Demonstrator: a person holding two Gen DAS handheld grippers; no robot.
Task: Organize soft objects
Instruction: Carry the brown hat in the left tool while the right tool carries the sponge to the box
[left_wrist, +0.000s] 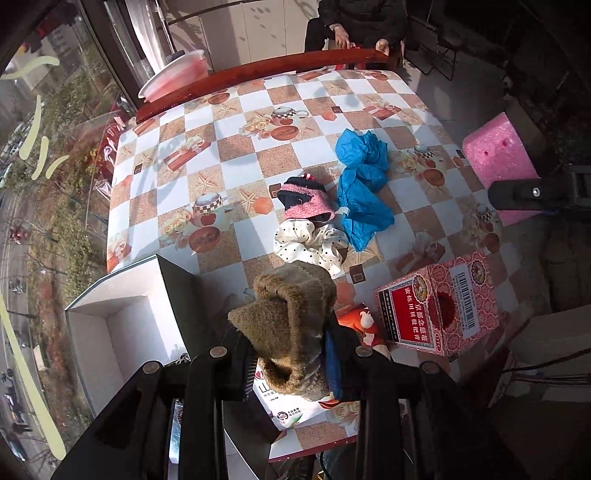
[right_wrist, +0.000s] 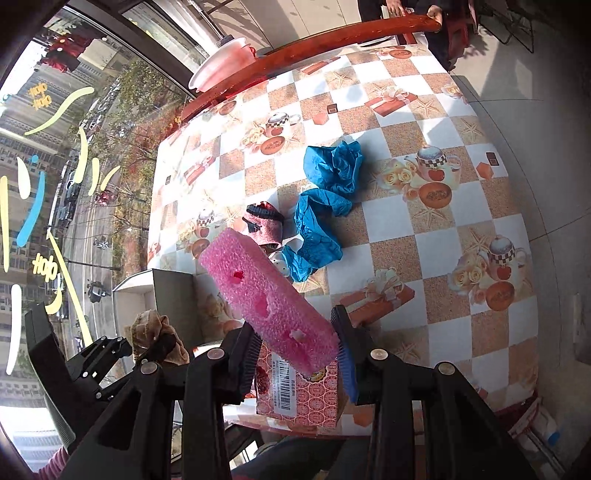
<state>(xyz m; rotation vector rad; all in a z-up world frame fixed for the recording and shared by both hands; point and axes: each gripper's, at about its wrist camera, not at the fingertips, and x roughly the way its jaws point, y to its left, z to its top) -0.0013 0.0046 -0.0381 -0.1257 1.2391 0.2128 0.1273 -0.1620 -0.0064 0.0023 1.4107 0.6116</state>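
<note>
My left gripper (left_wrist: 291, 354) is shut on a brown knitted cloth (left_wrist: 291, 314) and holds it above the table's near edge, beside an open white box (left_wrist: 110, 332). My right gripper (right_wrist: 295, 354) is shut on a pink foam block (right_wrist: 266, 295), which also shows at the right of the left wrist view (left_wrist: 498, 162). On the checkered tablecloth (left_wrist: 258, 147) lie crumpled blue plastic covers (left_wrist: 362, 184), a pink and dark fuzzy sock (left_wrist: 306, 201) and a white polka-dot scrunchie (left_wrist: 314, 243). The brown cloth and left gripper also show in the right wrist view (right_wrist: 155, 336).
A red patterned carton (left_wrist: 439, 302) stands on the near right of the table, below my right gripper (right_wrist: 299, 391). A wooden rail (left_wrist: 258, 79) and a pink basin (left_wrist: 173, 74) are at the far edge. A seated person (left_wrist: 354, 22) is behind the table. A window is on the left.
</note>
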